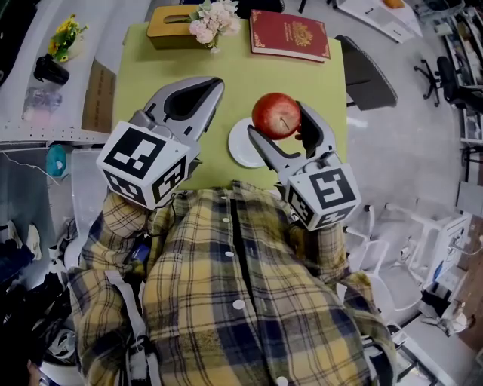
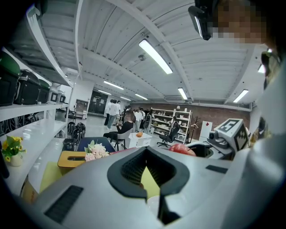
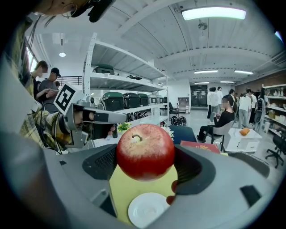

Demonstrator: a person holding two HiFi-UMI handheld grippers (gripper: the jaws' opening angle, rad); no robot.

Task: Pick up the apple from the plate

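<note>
Apple (image 1: 276, 114) clamped in right hand-held gripper (image 1: 279, 128), clear above the plate (image 1: 240, 148). Left hand-held gripper (image 1: 213, 84) closed, empty. Lift step apparently in hand; next: hold clamp pressure, raise steadily.

1. In the head view, the plate (image 1: 238, 143) shows only its 9 o'clock side. The apple (image 1: 276, 115) and one of the fingers (image 1: 273, 153) of the right gripper (image 1: 278, 121) cover the rest.
2. The 6 o'clock edge of the desk (image 1: 217, 154) is hidden under the person's checked shirt (image 1: 226, 286).
3. The flowers (image 1: 215, 21) cover the 3 o'clock end of the tissue box (image 1: 170, 26).
4. The gold print on the red book (image 1: 290, 34) is too small to read.
5. In the left gripper view, only the red top of the apple (image 2: 182, 149) is seen. Its lower part is behind a finger of the left gripper (image 2: 147, 154).
6. In the right gripper view, the 5 o'clock rim of the plate (image 3: 147, 209) goes behind a finger. The red book (image 3: 199, 146) shows only as a strip.
</note>
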